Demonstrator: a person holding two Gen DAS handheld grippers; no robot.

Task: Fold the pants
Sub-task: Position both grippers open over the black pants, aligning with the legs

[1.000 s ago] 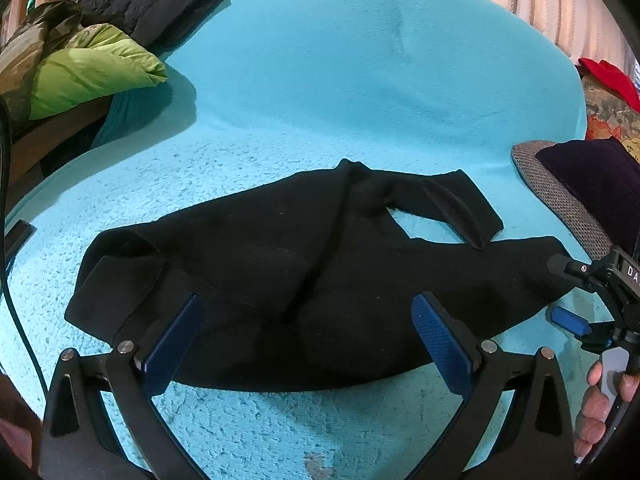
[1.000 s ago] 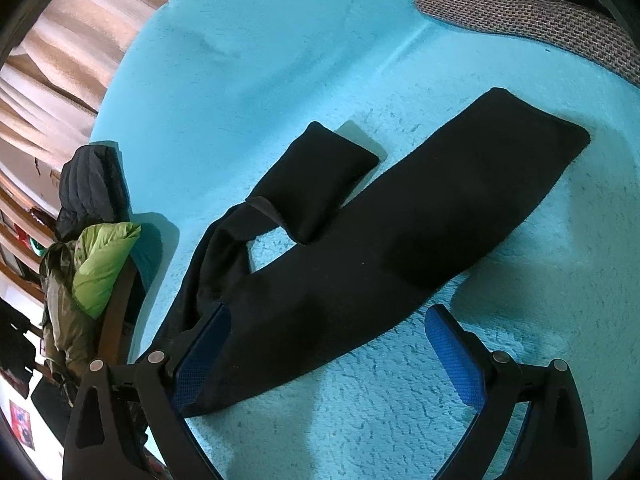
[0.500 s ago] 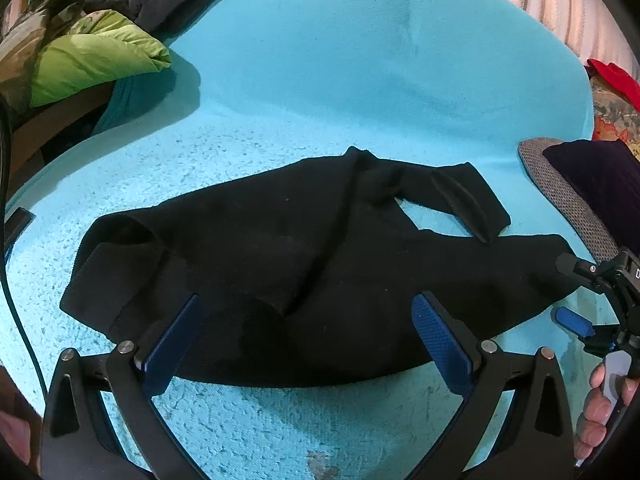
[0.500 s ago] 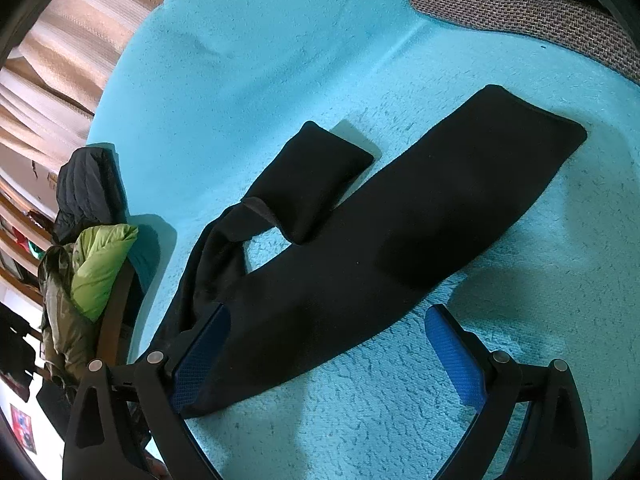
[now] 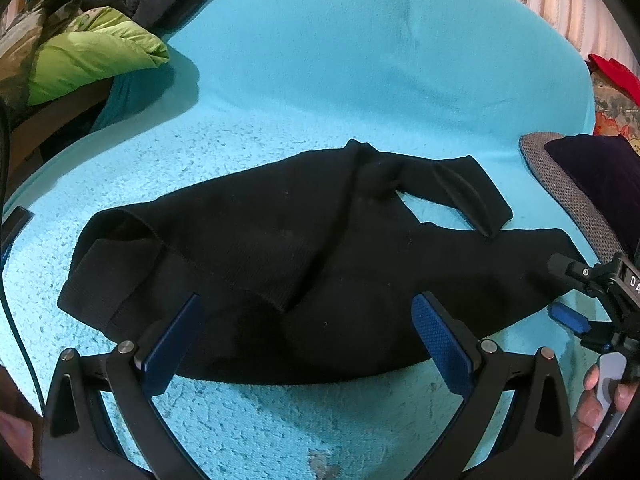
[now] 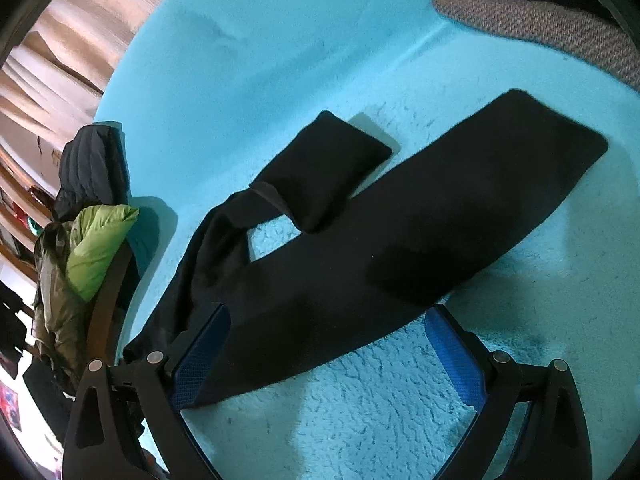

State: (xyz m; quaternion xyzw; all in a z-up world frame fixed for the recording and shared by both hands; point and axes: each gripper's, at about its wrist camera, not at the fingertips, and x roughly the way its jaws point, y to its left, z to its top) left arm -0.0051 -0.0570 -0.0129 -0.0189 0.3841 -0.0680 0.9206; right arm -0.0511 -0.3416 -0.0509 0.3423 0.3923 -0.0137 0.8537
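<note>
Black pants (image 5: 280, 256) lie on a turquoise fleece blanket (image 5: 340, 60). The waistband is at the left in the left wrist view. One leg (image 6: 460, 216) lies straight. The other leg (image 6: 324, 176) is folded back on itself, with a gap of blanket showing between them. My left gripper (image 5: 308, 332) is open and empty, hovering over the seat of the pants near their front edge. My right gripper (image 6: 328, 352) is open and empty, over the straight leg's near edge; it also shows at the right edge of the left wrist view (image 5: 592, 300).
Green and black jackets (image 5: 92, 52) are piled on a chair at the blanket's left. A grey woven cushion (image 5: 568, 192) with a dark cloth on it lies at the right. Curtains (image 6: 72, 48) hang behind.
Both grippers have crept slightly closer to the pants and stay open. The pants have not moved.
</note>
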